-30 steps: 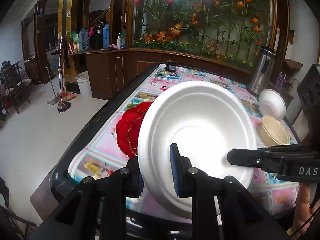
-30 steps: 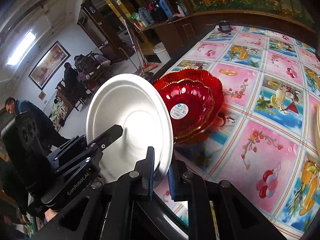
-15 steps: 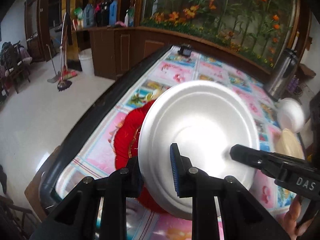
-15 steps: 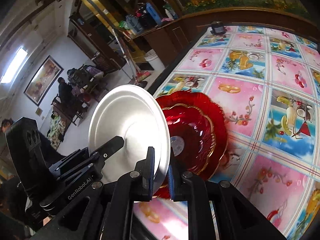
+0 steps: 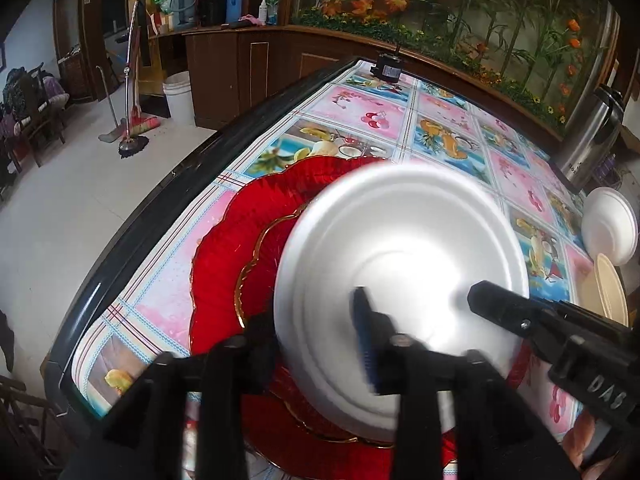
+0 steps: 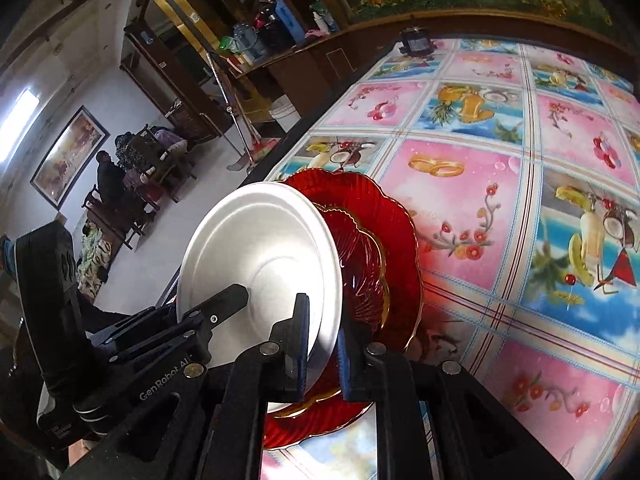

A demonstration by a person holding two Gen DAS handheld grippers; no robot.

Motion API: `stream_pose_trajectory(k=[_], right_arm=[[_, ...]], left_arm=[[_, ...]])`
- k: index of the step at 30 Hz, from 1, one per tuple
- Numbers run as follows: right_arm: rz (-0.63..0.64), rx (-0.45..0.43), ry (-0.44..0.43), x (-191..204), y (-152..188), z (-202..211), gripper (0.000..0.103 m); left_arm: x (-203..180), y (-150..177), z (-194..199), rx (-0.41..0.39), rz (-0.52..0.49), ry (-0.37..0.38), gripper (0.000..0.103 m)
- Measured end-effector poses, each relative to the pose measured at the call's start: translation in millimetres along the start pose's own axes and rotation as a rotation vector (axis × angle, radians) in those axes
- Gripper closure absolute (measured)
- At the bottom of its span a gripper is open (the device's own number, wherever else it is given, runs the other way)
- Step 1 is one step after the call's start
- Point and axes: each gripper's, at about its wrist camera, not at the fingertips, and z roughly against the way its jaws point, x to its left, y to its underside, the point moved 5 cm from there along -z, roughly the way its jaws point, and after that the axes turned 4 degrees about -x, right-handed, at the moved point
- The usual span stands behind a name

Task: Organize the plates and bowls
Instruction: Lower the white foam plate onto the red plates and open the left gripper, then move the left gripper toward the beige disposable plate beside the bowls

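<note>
I see a plain white foam plate (image 5: 400,264) over two glossy red glass dishes (image 6: 384,240), the smaller one edged in gold. My grippers are black with blue pads (image 5: 362,336). The tablecloth (image 6: 500,200) is a grid of pink and sky-blue squares printed with fruit, flowers and gold rings. Further off sit a white bowl (image 5: 610,226) and a cream bowl (image 5: 608,292).

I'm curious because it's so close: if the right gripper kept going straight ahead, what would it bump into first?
Most likely the white plate it is pinching, since the right gripper is shut on its rim. Past that, the smaller red plate stacked on the big red plate, though depth is hard to judge.
</note>
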Motion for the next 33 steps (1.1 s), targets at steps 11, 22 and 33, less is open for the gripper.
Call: stream_pose_trajectory(k=[11,22,33], right_arm=[[0.066,-0.081,0.011,0,4,16,0.061],[0.035,-0.219,-0.019,-5,-11,42,0.061],[-0.063,-0.285,-0.044,-27,-23,64,0.053]], left_arm=[[0,7,34,-0.065,0.009,0.030,0.027],[-5,10,53,-0.113,-0.024,0.027,0.023],[-48,17,75,-0.196,-0.124,0.030,0.023]])
